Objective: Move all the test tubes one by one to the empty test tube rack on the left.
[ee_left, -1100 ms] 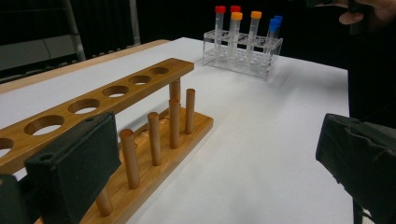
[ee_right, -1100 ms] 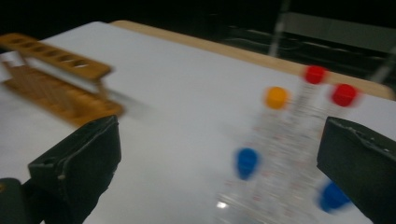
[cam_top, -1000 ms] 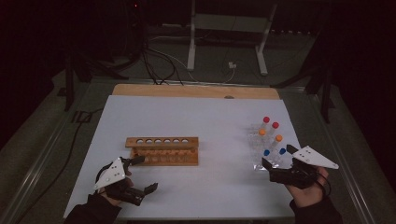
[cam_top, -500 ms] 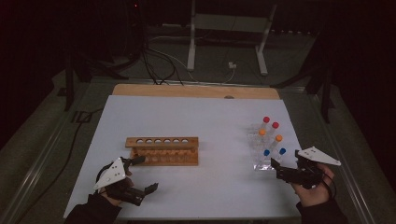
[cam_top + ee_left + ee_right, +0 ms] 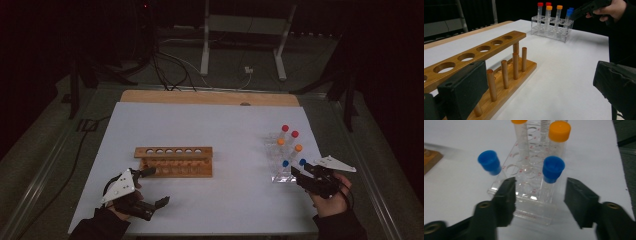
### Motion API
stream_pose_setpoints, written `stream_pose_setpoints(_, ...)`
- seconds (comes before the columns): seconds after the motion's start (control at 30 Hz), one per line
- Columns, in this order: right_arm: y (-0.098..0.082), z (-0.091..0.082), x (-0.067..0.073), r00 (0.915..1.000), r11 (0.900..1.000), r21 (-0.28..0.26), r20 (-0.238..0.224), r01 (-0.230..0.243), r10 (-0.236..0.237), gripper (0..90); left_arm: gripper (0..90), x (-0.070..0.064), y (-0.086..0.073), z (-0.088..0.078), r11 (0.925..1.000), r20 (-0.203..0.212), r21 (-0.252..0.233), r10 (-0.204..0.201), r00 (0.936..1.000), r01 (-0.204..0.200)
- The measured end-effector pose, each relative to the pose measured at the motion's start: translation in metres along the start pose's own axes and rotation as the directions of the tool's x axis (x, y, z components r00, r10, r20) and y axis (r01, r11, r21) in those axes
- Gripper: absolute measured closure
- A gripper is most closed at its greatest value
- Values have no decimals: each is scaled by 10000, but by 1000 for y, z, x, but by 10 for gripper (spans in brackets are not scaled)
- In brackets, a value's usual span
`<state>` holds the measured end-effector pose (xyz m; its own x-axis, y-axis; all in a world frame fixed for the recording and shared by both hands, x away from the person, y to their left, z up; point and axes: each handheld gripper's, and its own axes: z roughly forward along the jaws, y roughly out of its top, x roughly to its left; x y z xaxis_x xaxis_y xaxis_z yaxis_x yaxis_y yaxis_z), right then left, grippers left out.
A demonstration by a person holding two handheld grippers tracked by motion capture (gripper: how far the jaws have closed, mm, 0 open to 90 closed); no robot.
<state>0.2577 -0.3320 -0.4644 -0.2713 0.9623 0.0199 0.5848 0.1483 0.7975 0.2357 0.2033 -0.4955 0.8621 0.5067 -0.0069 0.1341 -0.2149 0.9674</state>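
Since the earlier frame, the right gripper (image 5: pixel 298 176) had sunk toward the clear tube rack (image 5: pixel 281 176) at the right edge of the white table surface (image 5: pixel 225 130), and its jaws had just been closing. In the right gripper view they stood partly closed on either side of the near blue-capped tube (image 5: pixel 551 178), with a gap between each pad and the tube; nothing was gripped yet. That tube stood upright in the front row of the rack, a second blue-capped tube (image 5: pixel 491 165) leaning beside it and orange-capped tubes (image 5: pixel 559 135) behind.

The left gripper (image 5: pixel 150 187) rested with jaws wide apart and empty near the front-left corner, just beside the wooden rack (image 5: pixel 174 161), whose holes were all vacant.

To do the grasp well, the operator should probably centre the jaws on the tube body below the cap, close squarely without nudging the leaning neighbour, and lift straight up so the light rack stays put.
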Motion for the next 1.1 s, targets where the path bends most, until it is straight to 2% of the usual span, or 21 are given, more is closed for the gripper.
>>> stream_pose_setpoints(0.07,0,2,1,9998,10000,74,176,-9,8,539,4,0,0,0,10000,2,3,14,10000,-14)
stream_pose_setpoints(0.13,0,3,-1,10000,10000,25,55,-55,55,610,4,0,0,0,10000,11,-2,12,10000,-12)
stream_pose_setpoints(0.2,1,5,-1,9999,9999,39,68,-112,111,651,4,0,0,0,10000,10,-7,8,10000,-8)
stream_pose_setpoints(0.3,1,7,-2,9997,9998,93,162,-189,188,760,4,0,0,0,10000,3,-8,32,10000,-32)
stream_pose_setpoints(0.43,1,6,-3,9993,9995,103,219,-303,300,773,4,0,0,0,10000,2,1,24,10000,-24)
stream_pose_setpoints(0.47,1,6,-3,9994,9998,85,281,-194,191,775,4,0,0,0,10000,13,-5,33,10000,-33)
stream_pose_setpoints(0.67,5,-2,-3,9994,9995,-294,310,-123,132,776,4,0,0,0,10000,-5,-5,34,10000,-34)
stream_pose_setpoints(1.1,20,-35,5,9982,9908,-1314,537,323,-254,776,4,0,0,0,10000,-34,3,48,10000,-48)
